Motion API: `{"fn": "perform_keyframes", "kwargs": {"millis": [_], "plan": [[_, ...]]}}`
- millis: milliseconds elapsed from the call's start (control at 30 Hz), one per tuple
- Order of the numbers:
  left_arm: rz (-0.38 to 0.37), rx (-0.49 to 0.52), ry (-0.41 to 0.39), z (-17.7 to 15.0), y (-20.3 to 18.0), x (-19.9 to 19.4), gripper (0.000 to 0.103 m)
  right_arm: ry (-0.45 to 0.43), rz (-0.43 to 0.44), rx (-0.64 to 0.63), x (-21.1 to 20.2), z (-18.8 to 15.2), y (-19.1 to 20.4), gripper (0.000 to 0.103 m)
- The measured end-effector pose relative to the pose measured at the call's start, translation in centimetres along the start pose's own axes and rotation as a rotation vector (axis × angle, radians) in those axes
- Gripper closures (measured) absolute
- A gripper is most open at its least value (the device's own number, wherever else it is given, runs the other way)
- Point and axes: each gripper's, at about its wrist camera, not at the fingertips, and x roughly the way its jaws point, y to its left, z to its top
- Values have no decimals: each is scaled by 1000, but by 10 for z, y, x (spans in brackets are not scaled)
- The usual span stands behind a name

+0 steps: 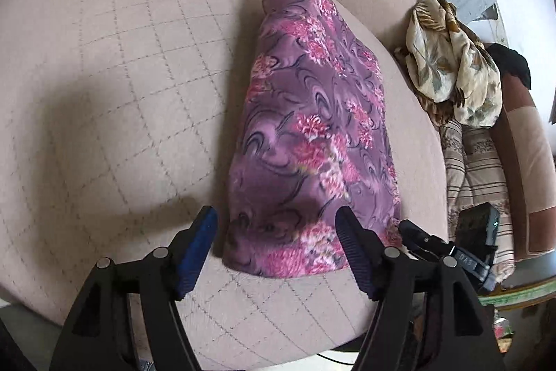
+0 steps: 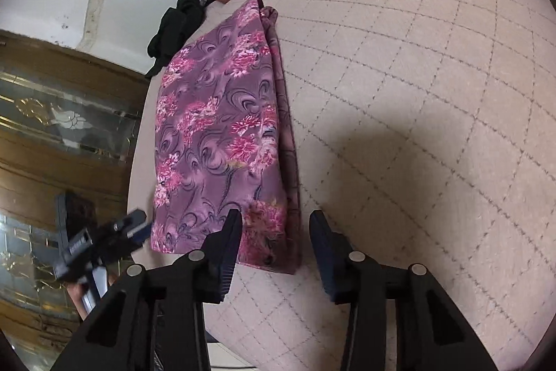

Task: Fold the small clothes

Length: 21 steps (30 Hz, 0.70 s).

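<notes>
A purple cloth with pink flowers (image 1: 312, 127) lies folded into a long strip on a beige quilted cushion (image 1: 104, 75). My left gripper (image 1: 275, 217) hovers open over the strip's near end, one finger to the left of the cloth and the other above it. In the right wrist view the same cloth (image 2: 222, 127) runs away from me, with a second layer showing along its right edge. My right gripper (image 2: 275, 215) is open astride the near right corner, and its pads do not press the fabric. The left gripper (image 2: 104, 232) shows, blurred, beside that end.
A crumpled cream leaf-print scarf (image 1: 451, 58) and striped fabric (image 1: 476, 162) lie to the right of the cushion. A black garment (image 2: 177, 23) sits past the cloth's far left. A wooden glass-fronted cabinet (image 2: 52, 120) stands beyond the cushion's edge. Bare quilted cushion (image 2: 417, 93) spreads to the right.
</notes>
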Motion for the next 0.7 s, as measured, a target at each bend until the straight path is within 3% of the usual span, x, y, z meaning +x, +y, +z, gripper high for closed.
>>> {"fn": "perform_keyframes", "kwargs": {"millis": [100,233,300,433,533,600,633,700], "plan": [[63,60,7,-8,-8,10,33,-8,-37,-22,2,-4,2,85],[160,120,-27,-20,-15,15,34,-32,-38,-57,-1,-14,6,86],[164,149,-46,-25,-16,12,45,-52,-46,-64,-4,-17,6,86],[128,128,-73,-31,-11,2,90,-56,-32,-57,-6,-18,3,92],[19,28,-145,-38,2,-26,90,-63,4,-59,-12,-21,8,93],[32,-13,-136,-43,14,-24,90,-74,-13,-77,-15,-25,14,93],[63,-29,-94,-42,19,-13,90,-70,-36,-83,-13,-27,14,93],[88,-32,-77,-42,21,-6,89,-26,-52,-69,-1,-27,8,92]]}}
